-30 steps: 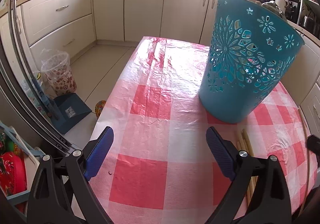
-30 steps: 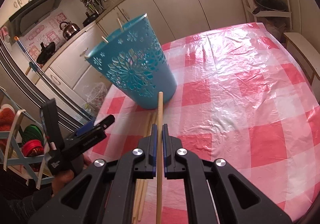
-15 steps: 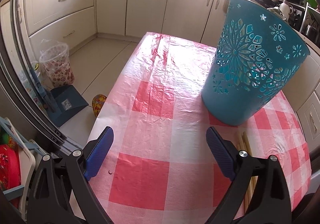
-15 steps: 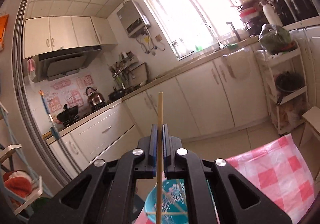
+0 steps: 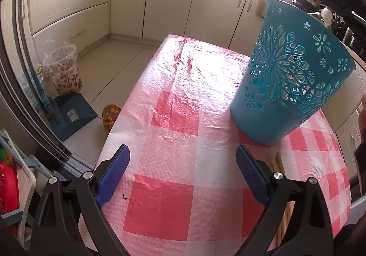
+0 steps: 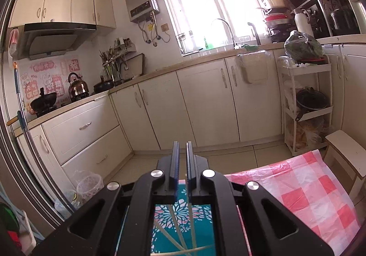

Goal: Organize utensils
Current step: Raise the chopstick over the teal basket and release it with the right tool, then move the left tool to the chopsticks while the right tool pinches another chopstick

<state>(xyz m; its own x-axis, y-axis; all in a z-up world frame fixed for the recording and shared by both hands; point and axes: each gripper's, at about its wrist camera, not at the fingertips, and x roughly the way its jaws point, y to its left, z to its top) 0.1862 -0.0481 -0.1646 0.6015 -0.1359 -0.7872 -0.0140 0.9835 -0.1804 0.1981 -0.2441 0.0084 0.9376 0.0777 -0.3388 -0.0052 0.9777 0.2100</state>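
A teal cut-out basket (image 5: 290, 77) stands on the red-checked tablecloth (image 5: 183, 100). My left gripper (image 5: 183, 176) is open and empty, low over the near edge of the table, left of the basket. Wooden chopsticks (image 5: 278, 162) lie on the cloth by its right finger. My right gripper (image 6: 181, 160) is above the basket's mouth (image 6: 183, 214); its jaws stand slightly apart with nothing between them. Several chopsticks (image 6: 191, 228) lean inside the basket below it.
Cream cabinets (image 5: 160, 4) ring the room. A lined bin (image 5: 63, 68) and a blue dustpan (image 5: 71, 116) stand on the floor left of the table. A white trolley (image 6: 306, 105) and a stool (image 6: 345, 153) are at the right.
My right gripper rose from the table with a chopstick, tipped over the basket and let it go; the chopstick now sits in the basket. The left gripper barely moved.
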